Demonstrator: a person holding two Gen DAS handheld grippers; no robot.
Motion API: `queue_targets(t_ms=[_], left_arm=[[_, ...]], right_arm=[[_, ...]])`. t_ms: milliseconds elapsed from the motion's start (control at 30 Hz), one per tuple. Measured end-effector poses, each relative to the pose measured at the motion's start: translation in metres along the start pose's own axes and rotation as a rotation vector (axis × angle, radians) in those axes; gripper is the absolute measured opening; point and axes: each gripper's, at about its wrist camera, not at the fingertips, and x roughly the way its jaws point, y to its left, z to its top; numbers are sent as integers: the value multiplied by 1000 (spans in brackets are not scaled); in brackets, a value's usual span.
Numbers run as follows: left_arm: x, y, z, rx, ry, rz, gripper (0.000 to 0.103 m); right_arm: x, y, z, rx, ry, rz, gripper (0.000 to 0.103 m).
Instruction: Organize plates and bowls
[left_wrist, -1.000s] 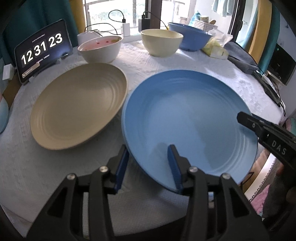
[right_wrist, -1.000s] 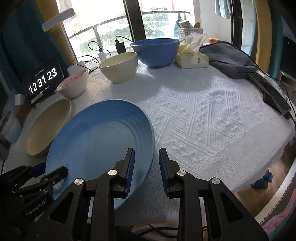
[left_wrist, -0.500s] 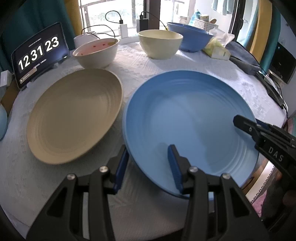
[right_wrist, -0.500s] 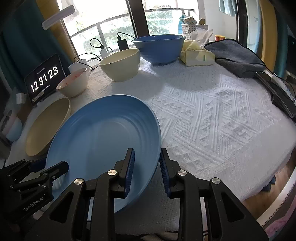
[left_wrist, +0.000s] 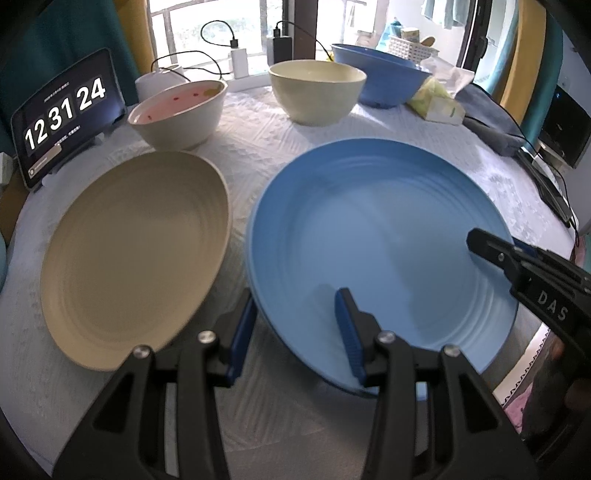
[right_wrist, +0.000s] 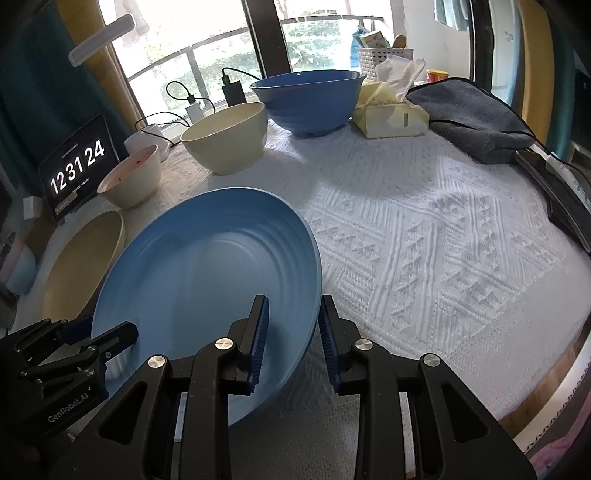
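I hold one plate (left_wrist: 376, 236) between my two grippers. My left gripper (left_wrist: 295, 332) is at its 7 o'clock edge and my right gripper (right_wrist: 293, 336) at its 4 o'clock edge. Another plate (left_wrist: 136, 254) lies at 9 o'clock beside it. Three bowls (left_wrist: 317, 92) stand behind, at 12 o'clock. A clock (left_wrist: 66, 114) stands at 10 o'clock.

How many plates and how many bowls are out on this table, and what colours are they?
Plates: 2, a blue plate and a beige plate.
Bowls: 3, a blue bowl, a cream bowl and a white bowl with pink inside.
Total: 5 dishes.
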Motion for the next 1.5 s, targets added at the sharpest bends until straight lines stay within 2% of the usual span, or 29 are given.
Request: queue_targets(t_ms=[367, 600, 867, 1167, 1500], left_arm=[[-11, 8, -9, -26, -7, -51, 49], [-36, 21, -16, -65, -86, -87, 60], [-55, 40, -18, -93, -150, -92, 62], [-72, 71, -17, -132, -223, -49, 62], [-74, 116, -18, -210, -250, 10, 62]], right_arm=[[-14, -3, 1, 49, -32, -37, 30], [-25, 12, -1, 18, -43, -55, 33], [-32, 23, 1, 18, -59, -116, 36], [-41, 43, 6, -8, -98, -117, 36], [-35, 88, 16, -96, -109, -75, 37]])
